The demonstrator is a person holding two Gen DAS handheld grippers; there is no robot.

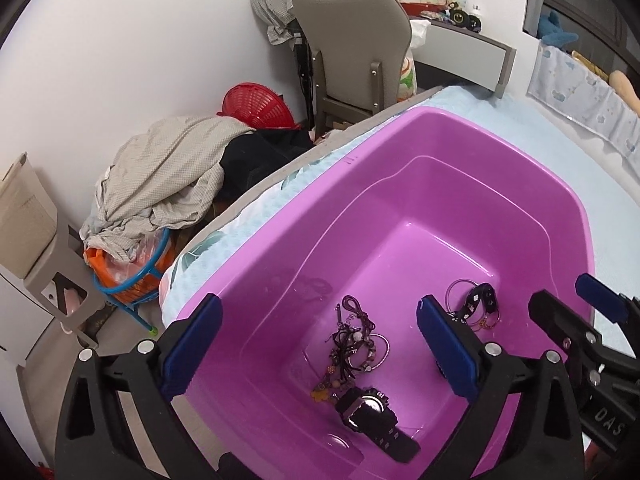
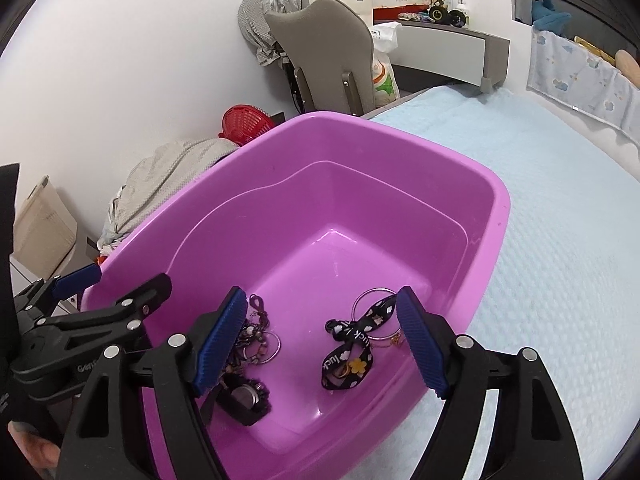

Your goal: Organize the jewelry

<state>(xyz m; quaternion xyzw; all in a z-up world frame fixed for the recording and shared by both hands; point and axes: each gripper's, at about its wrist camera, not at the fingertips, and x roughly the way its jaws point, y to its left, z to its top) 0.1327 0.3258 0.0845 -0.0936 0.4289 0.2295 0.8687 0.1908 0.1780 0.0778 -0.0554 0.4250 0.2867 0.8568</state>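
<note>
A purple plastic tub (image 1: 472, 136) (image 2: 400, 136) sits on the bed, and the jewelry lies on its floor. A black wristwatch (image 1: 372, 412) (image 2: 244, 398) lies nearest me, beside a tangle of beaded bracelets and cords (image 1: 356, 344) (image 2: 258, 336). Further right is a black flowered ribbon bow (image 1: 476, 304) (image 2: 352, 344) with thin ring bangles (image 2: 374, 296). My left gripper (image 1: 320, 344) hangs open over the watch and the tangle, holding nothing. My right gripper (image 2: 322, 340) is open above the bow without touching it. Each gripper shows at the edge of the other's view.
The tub rests on a light blue bed cover (image 2: 560, 240) close to the bed's left edge. Beyond that edge are a heap of laundry (image 1: 168, 172), a red basket (image 1: 256, 104), a grey chair (image 1: 356, 48) and a desk with small items (image 2: 440, 36).
</note>
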